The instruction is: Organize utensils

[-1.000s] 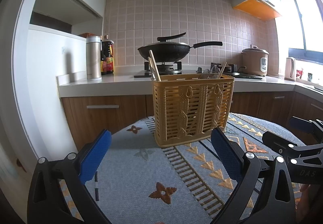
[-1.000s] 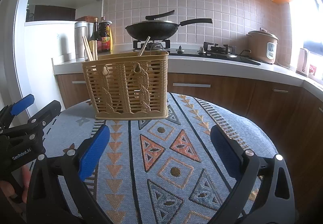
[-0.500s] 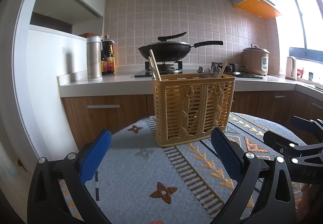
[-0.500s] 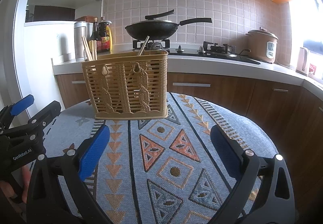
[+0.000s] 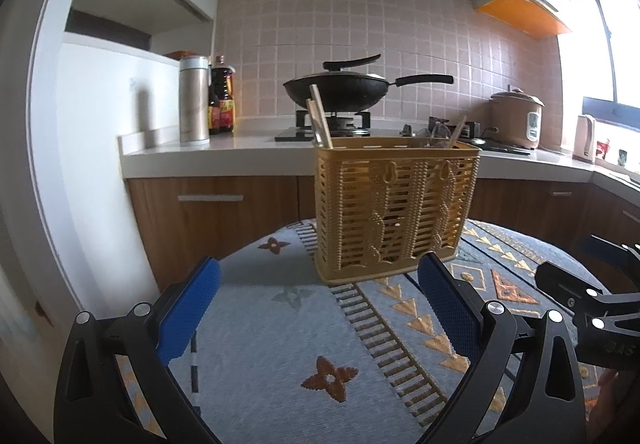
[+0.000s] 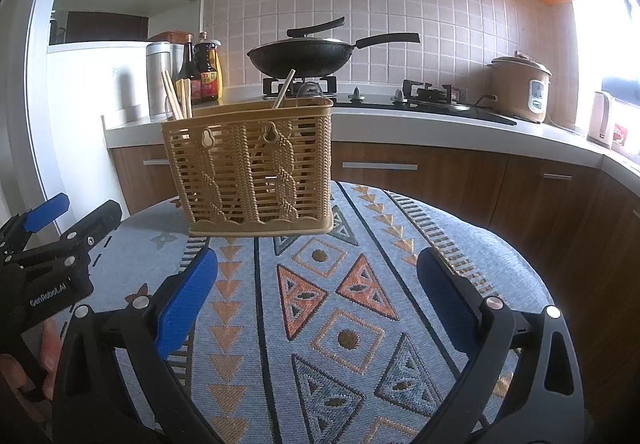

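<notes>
Left wrist view | tan slatted plastic utensil basket (image 5: 394,209) centre frame, wooden chopsticks (image 5: 320,121) upright inside — sorted | left gripper (image 5: 318,308) jaws wide, empty | right gripper (image 6: 316,302) likewise — task looks finished

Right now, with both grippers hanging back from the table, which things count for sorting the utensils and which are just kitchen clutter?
For the job:
- slatted basket
- chopsticks standing in it
- left gripper, open
- right gripper, open

Just lying about:
- wok
- rice cooker
- sauce bottles
- steel flask
- kettle
</notes>
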The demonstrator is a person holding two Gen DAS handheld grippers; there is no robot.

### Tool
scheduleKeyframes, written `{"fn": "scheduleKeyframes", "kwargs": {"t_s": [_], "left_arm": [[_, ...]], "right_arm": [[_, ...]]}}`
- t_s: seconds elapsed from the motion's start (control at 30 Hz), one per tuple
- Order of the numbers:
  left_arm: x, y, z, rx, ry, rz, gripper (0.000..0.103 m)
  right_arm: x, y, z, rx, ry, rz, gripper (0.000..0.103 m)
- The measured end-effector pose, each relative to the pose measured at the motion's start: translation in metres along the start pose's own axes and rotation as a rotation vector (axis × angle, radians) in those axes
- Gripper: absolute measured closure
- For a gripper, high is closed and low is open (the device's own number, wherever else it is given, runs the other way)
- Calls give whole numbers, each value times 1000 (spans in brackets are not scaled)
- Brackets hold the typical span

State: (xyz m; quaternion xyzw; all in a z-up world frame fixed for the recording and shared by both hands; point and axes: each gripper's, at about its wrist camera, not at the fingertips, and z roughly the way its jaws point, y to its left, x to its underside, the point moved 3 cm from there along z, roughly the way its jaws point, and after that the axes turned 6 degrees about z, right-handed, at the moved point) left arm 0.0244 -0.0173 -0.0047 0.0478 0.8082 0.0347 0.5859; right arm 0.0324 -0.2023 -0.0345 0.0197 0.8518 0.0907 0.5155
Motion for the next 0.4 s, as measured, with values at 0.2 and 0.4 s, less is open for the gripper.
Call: {"fn": "scheduleKeyframes", "kwargs": {"t_s": [0.2,0.4], "left_arm": [[1,0,2,11,3,4,7],[0,-4,1,24,-4,20,7]], "right_arm": [[0,-1,1,3,0,2,8],[0,-1,1,3,-1,1,8]]}}
